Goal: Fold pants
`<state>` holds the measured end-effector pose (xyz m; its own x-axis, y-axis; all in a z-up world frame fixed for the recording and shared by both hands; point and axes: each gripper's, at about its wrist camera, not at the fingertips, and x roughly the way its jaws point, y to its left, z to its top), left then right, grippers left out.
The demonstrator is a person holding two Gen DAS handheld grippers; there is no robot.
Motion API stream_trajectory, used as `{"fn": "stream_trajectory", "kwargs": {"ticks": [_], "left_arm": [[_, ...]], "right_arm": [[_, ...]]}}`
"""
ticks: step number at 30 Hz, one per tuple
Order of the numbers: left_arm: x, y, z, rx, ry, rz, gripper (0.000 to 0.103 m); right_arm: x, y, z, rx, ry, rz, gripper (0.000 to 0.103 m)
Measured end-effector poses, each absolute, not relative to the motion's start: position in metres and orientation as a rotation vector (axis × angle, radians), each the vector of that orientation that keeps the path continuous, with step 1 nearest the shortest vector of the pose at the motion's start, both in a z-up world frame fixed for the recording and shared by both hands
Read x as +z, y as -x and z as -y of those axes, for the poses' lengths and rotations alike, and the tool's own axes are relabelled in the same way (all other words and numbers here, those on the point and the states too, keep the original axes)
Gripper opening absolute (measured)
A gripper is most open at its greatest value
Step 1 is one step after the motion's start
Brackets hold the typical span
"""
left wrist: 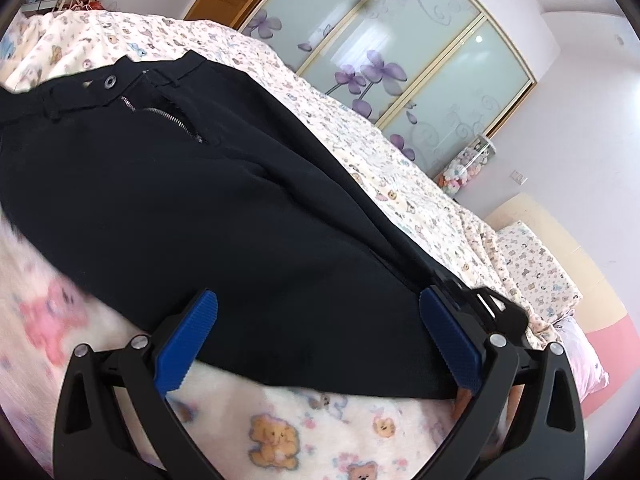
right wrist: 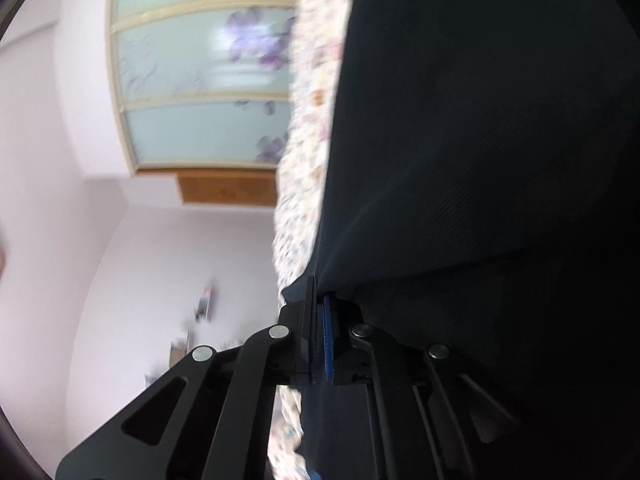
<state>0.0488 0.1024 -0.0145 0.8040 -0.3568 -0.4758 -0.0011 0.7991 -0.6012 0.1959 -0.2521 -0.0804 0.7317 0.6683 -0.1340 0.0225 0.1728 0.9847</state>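
At the bottom of each wrist view, one claw stands apart over black pants (left wrist: 208, 208) and the other is clamped on them.

Low in the left view, the left gripper (left wrist: 318, 338) has its blue pads spread, the dark cloth lying between them untouched on the teddy-print bedspread (left wrist: 400, 160). In the right view the right gripper (right wrist: 320, 312) pinches a fabric edge; cloth fills and darkens the right half, hiding its far finger. The wardrobe doors (left wrist: 400, 48) are blurred there. No writing is legible.

text: none legible | labels: none | brands: none | numbers: none | signs: none
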Motion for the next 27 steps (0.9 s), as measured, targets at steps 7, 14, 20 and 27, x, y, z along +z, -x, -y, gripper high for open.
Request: {"fn": "stream_trajectory", "kwargs": {"ticks": [7,14,20,27], "left_arm": [[0.052,-0.112,-0.13,-0.177,0.581,-0.643,0.101],[0.047,-0.26,-0.129,-0.086,0.636,-0.906,0.101],[-0.004,-0.36,-0.121,0.114,0.652,-1.099,0.101],[-0.015,-0.383,-0.139,0.174,0.695,-1.026,0.01]], "right_arm": [[-0.07,-0.166,0.241,0.681,-1.19,-0.605,0.0],[-0.086,-0.166,0.258,0.719,-1.308,-0.646,0.014],[-0.068,-0.152,0.26,0.691,-1.28,-0.517,0.077],[-0.071,-0.146,0.265,0.718,-1.316,-0.505,0.077]]}}
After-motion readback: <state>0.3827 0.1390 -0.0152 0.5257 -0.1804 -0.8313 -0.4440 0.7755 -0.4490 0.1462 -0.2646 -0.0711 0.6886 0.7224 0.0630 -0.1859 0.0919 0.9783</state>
